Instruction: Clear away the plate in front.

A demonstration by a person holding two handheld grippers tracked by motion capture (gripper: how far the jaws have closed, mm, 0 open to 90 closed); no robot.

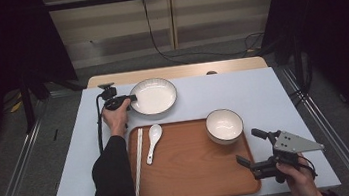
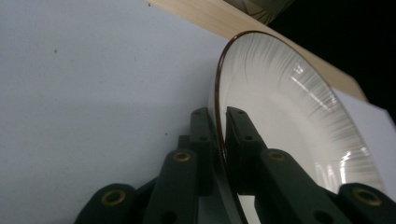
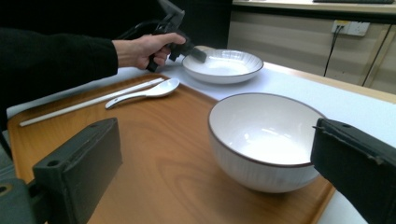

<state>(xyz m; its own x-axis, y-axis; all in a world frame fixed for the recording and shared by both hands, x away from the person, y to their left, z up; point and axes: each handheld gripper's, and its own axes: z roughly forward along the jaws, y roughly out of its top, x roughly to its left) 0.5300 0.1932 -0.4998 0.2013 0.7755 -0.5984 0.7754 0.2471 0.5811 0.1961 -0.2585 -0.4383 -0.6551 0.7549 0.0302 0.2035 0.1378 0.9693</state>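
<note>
A white ribbed plate (image 1: 154, 96) with a dark rim lies on the white table just beyond the wooden tray (image 1: 191, 171). My left gripper (image 1: 132, 98) is shut on the plate's left rim. In the left gripper view the plate (image 2: 289, 107) has its edge pinched between the two jaws of the left gripper (image 2: 219, 119). The plate (image 3: 223, 66) and the left gripper (image 3: 198, 53) also appear far off in the right gripper view. My right gripper (image 1: 248, 145) stands open over the tray's right edge, nothing in it. A white bowl (image 3: 261, 140) lies ahead of the right gripper (image 3: 215, 140).
The bowl (image 1: 224, 125) sits in the tray's far right corner. A white spoon (image 1: 152, 141) and white chopsticks (image 1: 138, 163) lie along the tray's left side. A wooden board edge (image 1: 179, 71) runs behind the table. Cables hang at the back wall.
</note>
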